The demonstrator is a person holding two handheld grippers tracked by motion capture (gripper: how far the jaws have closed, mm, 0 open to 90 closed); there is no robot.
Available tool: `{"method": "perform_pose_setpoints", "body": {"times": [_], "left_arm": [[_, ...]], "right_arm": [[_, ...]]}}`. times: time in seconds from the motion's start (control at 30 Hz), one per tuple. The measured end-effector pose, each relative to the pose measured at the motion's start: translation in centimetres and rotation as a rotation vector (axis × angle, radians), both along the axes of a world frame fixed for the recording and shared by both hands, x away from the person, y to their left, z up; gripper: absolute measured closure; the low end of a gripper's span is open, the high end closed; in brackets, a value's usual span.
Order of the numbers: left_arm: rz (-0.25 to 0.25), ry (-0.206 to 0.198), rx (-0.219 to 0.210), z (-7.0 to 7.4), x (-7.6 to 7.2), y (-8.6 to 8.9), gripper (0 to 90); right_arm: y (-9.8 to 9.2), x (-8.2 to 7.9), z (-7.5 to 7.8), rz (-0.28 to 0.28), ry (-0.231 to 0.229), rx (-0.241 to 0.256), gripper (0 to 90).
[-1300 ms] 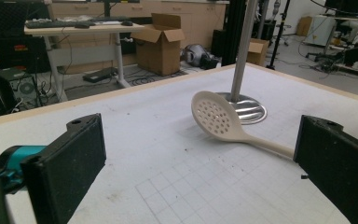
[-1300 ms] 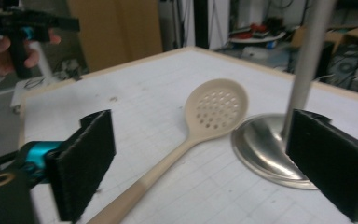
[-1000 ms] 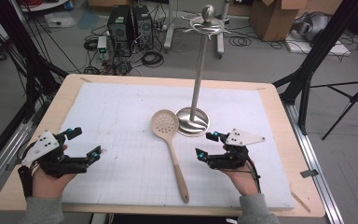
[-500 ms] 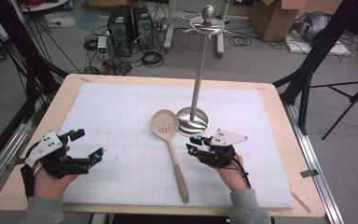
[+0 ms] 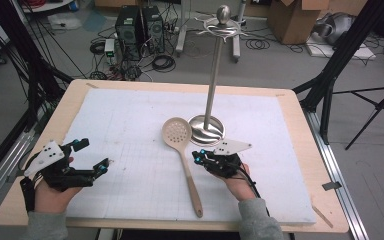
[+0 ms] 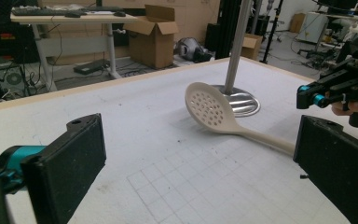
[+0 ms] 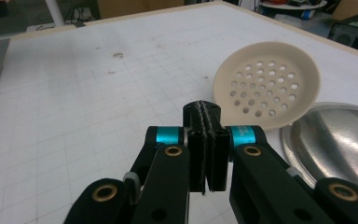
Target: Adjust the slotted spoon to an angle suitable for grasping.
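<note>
The spoon (image 5: 182, 151) lies mid-table, its handle cut off behind a finger in the left gripper view. Right gripper (image 5: 198, 157) is held beside the handle, fingers pressed together; left gripper (image 5: 94, 156) is held near-left, fingers spread.

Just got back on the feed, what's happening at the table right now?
A person holds a tool in each hand over a white gridded mat. A beige plastic slotted spoon lies flat on the mat, its perforated bowl beside the round base of a tall silver metal utensil stand. The right tool, jaws shut on nothing, sits just right of the spoon's handle, not touching it. The left tool, jaws wide open, rests at the mat's left side, away from the spoon. Nothing is gripped yet.
</note>
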State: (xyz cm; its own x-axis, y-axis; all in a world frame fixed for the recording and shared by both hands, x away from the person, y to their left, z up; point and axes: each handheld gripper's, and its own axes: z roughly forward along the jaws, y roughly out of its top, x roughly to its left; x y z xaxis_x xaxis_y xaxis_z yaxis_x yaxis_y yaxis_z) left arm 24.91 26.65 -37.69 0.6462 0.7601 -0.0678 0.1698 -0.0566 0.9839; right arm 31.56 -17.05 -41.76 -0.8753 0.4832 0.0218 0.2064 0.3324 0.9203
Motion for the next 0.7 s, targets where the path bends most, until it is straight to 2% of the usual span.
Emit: {"method": "perform_pose_setpoints", "body": {"times": [0.13,0.33,0.5,0.6,0.7], "left_arm": [[-0.003,0.005,0.003,-0.1,0.0,0.0,2.7],[-0.004,0.013,-0.004,-0.4,0.2,0.2,2.7],[-0.004,0.014,-0.009,-0.5,0.2,0.2,2.7],[0.015,0.001,-0.007,-0.5,0.2,0.3,2.7],[0.029,-0.010,-0.020,-0.4,0.1,0.5,2.7]], "right_arm": [[0.8,0.6,-0.7,0.016,0.012,-0.013,89.4],[2.1,1.2,-1.6,0.031,0.008,-0.041,89.5],[3.0,1.7,-2.4,0.031,0.032,-0.066,89.5],[3.3,1.9,-2.5,0.017,0.053,-0.036,89.5],[3.6,2.1,-2.6,0.016,0.053,-0.061,89.5]]}}
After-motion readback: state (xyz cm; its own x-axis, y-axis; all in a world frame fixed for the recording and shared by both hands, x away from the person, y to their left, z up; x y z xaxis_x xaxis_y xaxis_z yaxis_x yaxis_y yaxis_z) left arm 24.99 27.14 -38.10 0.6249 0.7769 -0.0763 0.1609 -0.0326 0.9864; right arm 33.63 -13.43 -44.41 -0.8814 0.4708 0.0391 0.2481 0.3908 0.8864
